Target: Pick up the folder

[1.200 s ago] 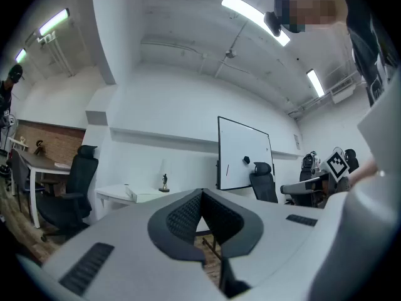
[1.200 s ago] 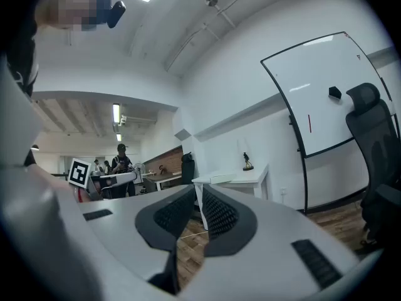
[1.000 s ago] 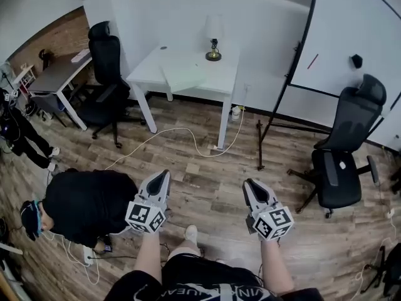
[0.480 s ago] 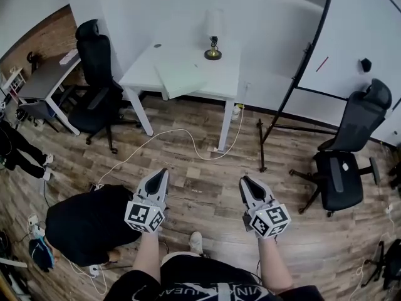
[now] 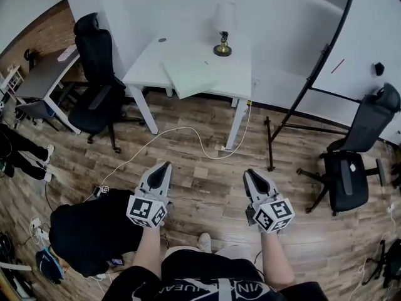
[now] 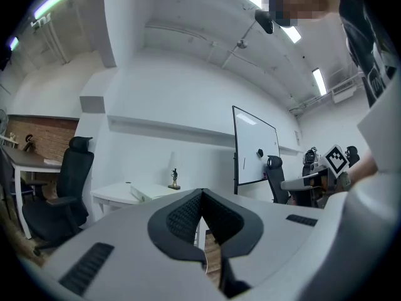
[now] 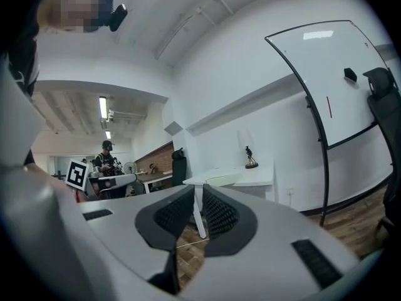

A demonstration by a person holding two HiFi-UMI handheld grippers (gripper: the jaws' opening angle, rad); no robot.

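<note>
Ahead, white table (image 5: 149, 66) bearing folder (image 5: 189, 75), lamp (image 5: 223, 35), wood floor (image 5: 207, 144)

— What stands round the white table (image 5: 237, 74)?
— A lamp (image 5: 222, 47) on its far edge, by the wall. A black office chair (image 5: 94, 89) is at its left, beside a grey desk (image 5: 44, 80). Another black chair (image 5: 360, 149) stands well to the right, below a whiteboard (image 5: 369, 49).
— And lower down?
— A wood floor (image 5: 207, 168) with a white cable (image 5: 188, 133) trailing from under the table. A person in black (image 5: 94, 231) crouches at lower left, beside what may be a socket strip (image 5: 104, 189).
</note>
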